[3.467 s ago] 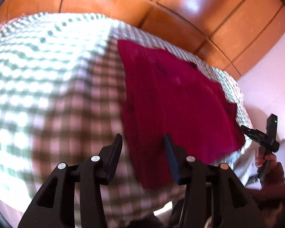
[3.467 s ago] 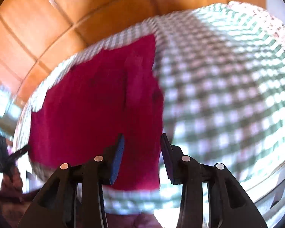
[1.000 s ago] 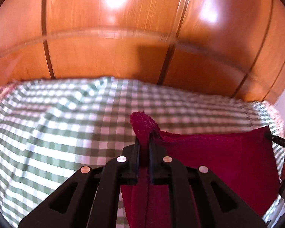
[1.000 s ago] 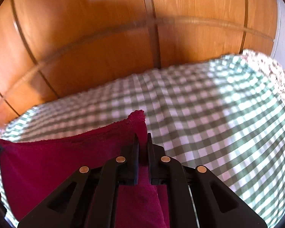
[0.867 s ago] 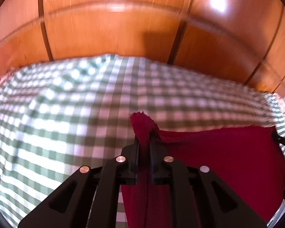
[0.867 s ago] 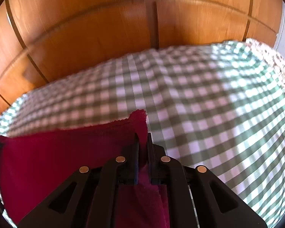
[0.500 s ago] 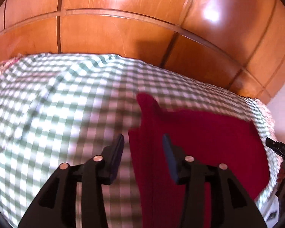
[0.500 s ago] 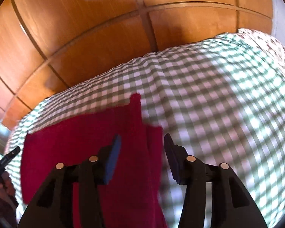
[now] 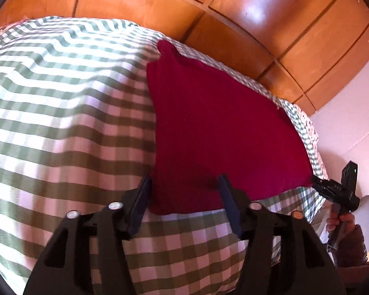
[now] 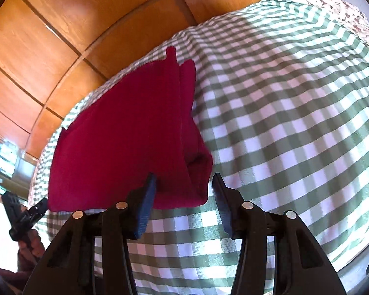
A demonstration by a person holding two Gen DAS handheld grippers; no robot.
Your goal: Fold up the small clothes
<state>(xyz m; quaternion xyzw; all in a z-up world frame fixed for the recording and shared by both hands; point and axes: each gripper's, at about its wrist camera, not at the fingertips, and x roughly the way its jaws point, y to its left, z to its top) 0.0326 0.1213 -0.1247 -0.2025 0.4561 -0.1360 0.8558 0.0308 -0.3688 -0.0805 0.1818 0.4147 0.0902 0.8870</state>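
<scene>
A dark red cloth (image 9: 221,123) lies folded flat on the green-and-white checked bed cover (image 9: 61,98). My left gripper (image 9: 184,179) hangs over the cloth's near left corner. Its jaws are closing, the corner shows between them, and the pads do not press on it. In the right wrist view the same cloth (image 10: 125,135) shows doubled layers along its right edge. My right gripper (image 10: 183,176) hovers at the near right corner, its jaws also closing with the cloth's edge between them, untouched.
Polished wooden panels (image 9: 258,12) rise behind the bed. A hand (image 9: 342,221) with the other gripper shows at the right edge of the left wrist view. The checked cover (image 10: 283,98) spreads wide to the right of the cloth. A flowered fabric (image 10: 344,5) lies at the far right.
Both grippers held the cloth's far corners shut a second ago. They let go, opened, and drew back to the near edge. The cloth now lies flat.
</scene>
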